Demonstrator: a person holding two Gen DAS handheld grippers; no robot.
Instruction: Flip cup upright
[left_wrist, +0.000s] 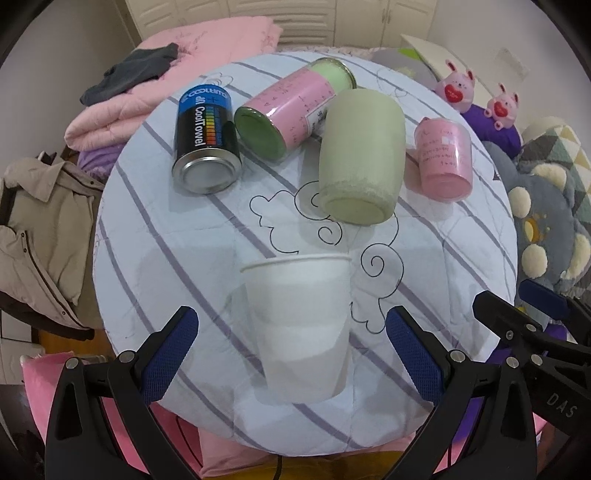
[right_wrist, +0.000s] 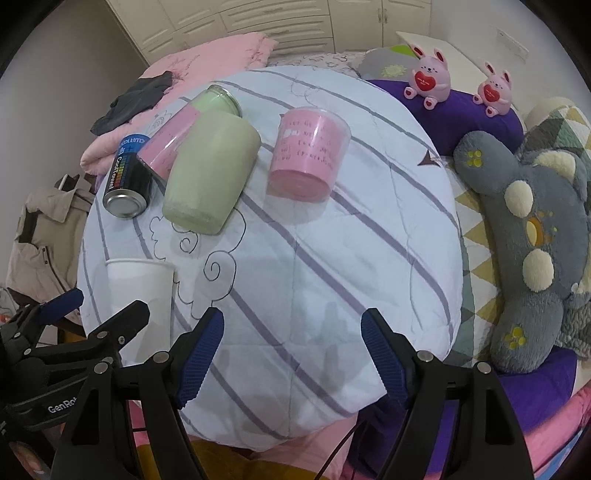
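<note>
Left wrist: one white cup upright between wide left tongs; right tongs wide.

The right gripper hangs with jaws spread wide over bare striped cloth, holding nothing. The white paper cup stands mouth-up at lower left, partly hidden behind the left gripper.

Both wrist views look down close, side by side, sharing the striped cushion.
</note>
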